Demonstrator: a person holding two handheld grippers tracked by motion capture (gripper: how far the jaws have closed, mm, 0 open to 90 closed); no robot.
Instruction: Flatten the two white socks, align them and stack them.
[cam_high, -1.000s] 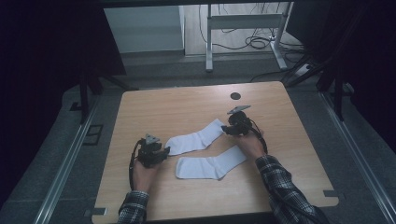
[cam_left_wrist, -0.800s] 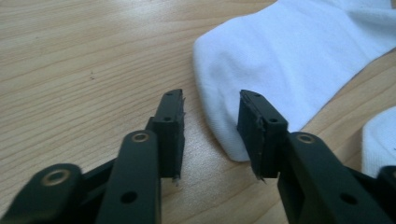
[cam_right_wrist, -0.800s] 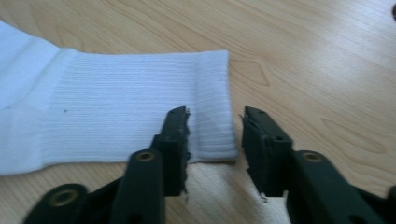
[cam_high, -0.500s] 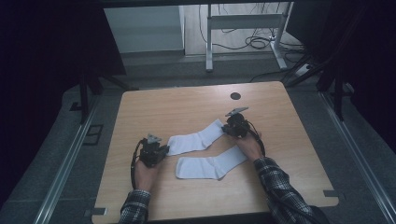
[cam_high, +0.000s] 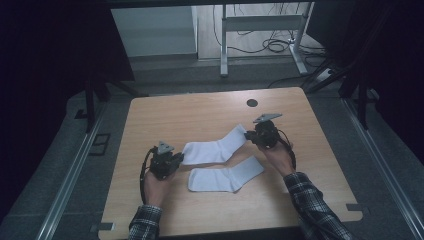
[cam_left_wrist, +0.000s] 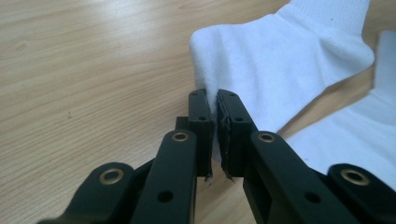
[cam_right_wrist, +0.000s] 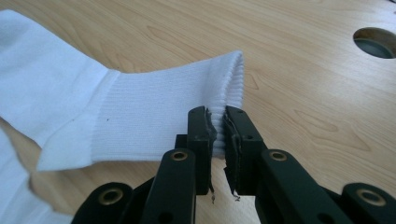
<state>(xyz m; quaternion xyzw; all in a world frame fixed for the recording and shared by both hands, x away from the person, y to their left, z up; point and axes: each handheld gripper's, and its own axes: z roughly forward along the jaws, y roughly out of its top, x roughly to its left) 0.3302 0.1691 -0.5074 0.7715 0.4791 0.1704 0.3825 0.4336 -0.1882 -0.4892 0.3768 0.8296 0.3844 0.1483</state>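
Observation:
Two white socks lie on the wooden table (cam_high: 165, 115). The far sock (cam_high: 215, 148) runs slantwise between my grippers. My left gripper (cam_high: 179, 159) is shut on its toe end, and the cloth (cam_left_wrist: 280, 65) rises pinched between the jaws of the left gripper (cam_left_wrist: 215, 105). My right gripper (cam_high: 248, 136) is shut on the ribbed cuff (cam_right_wrist: 154, 116), whose edge sits between the jaws of the right gripper (cam_right_wrist: 215, 119). The near sock (cam_high: 225, 175) lies flat just in front, untouched; part of the near sock (cam_left_wrist: 359, 135) shows at the right of the left gripper view.
A round hole (cam_high: 252, 103) sits in the tabletop near the far edge, also seen as the hole (cam_right_wrist: 376, 42) beyond the cuff. Past the table stand a metal desk frame (cam_high: 225, 45) and floor cables (cam_high: 275, 46). Dark panels flank both sides.
The right gripper has drifted a little to the right with the cuff. The left gripper stays at the toe end. Both socks lie much as before.

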